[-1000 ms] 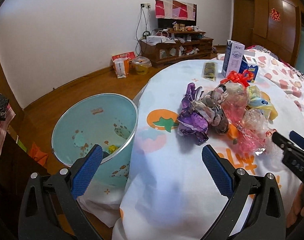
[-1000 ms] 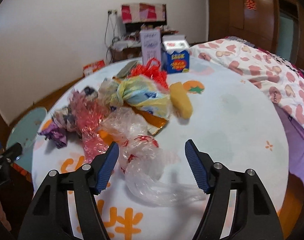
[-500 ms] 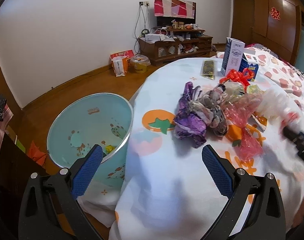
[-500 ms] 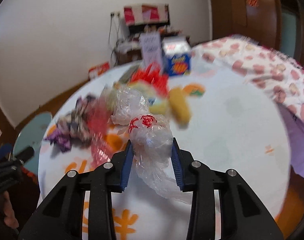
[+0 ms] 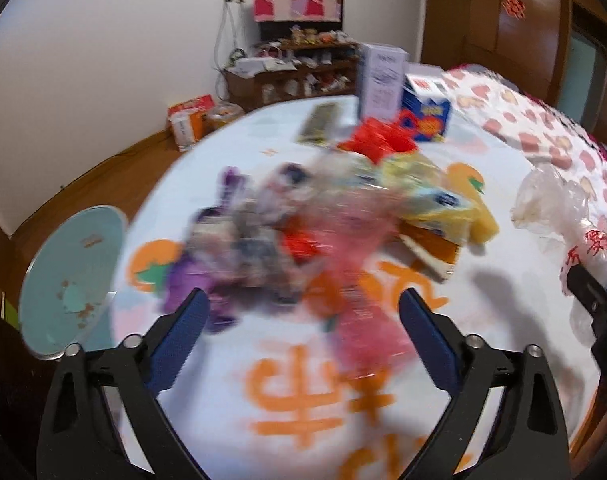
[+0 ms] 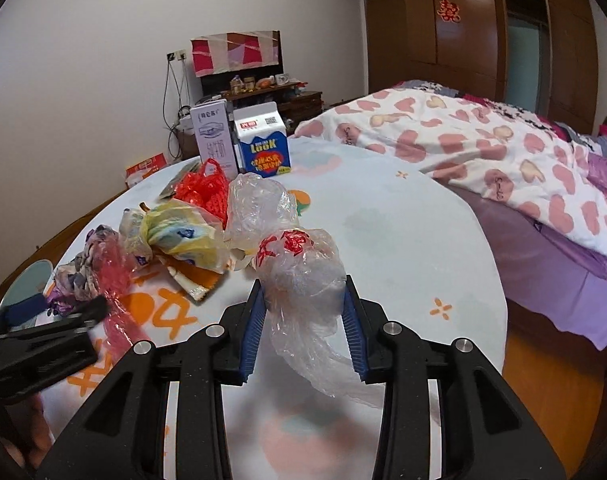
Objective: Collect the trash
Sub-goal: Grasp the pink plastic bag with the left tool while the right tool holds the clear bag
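Note:
My right gripper (image 6: 303, 316) is shut on a clear plastic bag (image 6: 299, 268) with red print, held above the table; the bag also shows in the left wrist view (image 5: 559, 216) at the far right. My left gripper (image 5: 303, 320) is open and empty, low over the pile of trash (image 5: 303, 224): purple and grey wrappers, a pink bag, a yellow bag. In the right wrist view the pile (image 6: 175, 236) lies left of the held bag. A light blue trash bin (image 5: 71, 276) stands beside the table at the left.
Two cartons (image 6: 239, 144) stand at the far side of the round table (image 6: 423, 248). A bed with a heart-print blanket (image 6: 483, 148) is on the right. A wooden TV stand (image 5: 291, 72) is against the far wall.
My left gripper has swung right from the bin toward the trash pile, with motion blur. My right gripper closed on the clear bag and lifted it off the table.

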`<action>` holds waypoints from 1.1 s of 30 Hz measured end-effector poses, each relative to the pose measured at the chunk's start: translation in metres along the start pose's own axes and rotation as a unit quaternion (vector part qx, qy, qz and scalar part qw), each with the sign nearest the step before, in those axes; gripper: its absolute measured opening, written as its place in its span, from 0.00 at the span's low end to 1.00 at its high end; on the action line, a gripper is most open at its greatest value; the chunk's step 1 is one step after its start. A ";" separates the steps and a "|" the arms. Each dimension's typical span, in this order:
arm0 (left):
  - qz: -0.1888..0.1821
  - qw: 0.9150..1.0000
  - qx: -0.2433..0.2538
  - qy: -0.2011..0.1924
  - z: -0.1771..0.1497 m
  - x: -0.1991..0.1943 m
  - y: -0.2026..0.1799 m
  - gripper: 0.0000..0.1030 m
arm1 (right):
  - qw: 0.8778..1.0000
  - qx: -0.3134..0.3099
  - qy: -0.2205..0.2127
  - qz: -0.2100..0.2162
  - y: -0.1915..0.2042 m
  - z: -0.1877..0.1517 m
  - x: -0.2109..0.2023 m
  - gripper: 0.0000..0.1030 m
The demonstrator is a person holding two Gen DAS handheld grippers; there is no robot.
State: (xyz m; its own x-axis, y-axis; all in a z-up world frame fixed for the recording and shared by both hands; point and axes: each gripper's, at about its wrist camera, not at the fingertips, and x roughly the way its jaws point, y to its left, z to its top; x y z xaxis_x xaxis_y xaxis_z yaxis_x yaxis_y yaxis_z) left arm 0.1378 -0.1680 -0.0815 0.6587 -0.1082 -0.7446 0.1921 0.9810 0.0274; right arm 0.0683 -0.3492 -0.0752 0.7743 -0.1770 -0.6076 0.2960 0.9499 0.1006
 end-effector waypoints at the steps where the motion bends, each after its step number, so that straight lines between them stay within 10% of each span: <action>1: -0.005 1.000 0.006 0.005 0.001 0.004 -0.009 0.85 | 1.000 0.002 0.002 0.000 -0.002 -0.001 0.000 0.37; 10: -0.026 0.998 0.024 0.057 -0.009 0.034 -0.036 0.45 | 1.000 0.010 0.009 0.007 -0.007 -0.005 -0.002 0.37; 33: 0.042 0.999 0.003 -0.027 -0.009 -0.038 0.058 0.42 | 0.998 -0.042 0.004 0.055 0.068 -0.005 -0.019 0.37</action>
State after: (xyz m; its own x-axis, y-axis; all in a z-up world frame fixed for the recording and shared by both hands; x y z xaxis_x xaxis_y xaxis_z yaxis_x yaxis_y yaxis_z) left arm 0.1176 -0.1053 -0.0573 0.7114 -0.0334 -0.7020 0.1374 0.9862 0.0924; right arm 0.0709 -0.2797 -0.0609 0.7951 -0.0684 -0.6026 0.1614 0.9816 0.1016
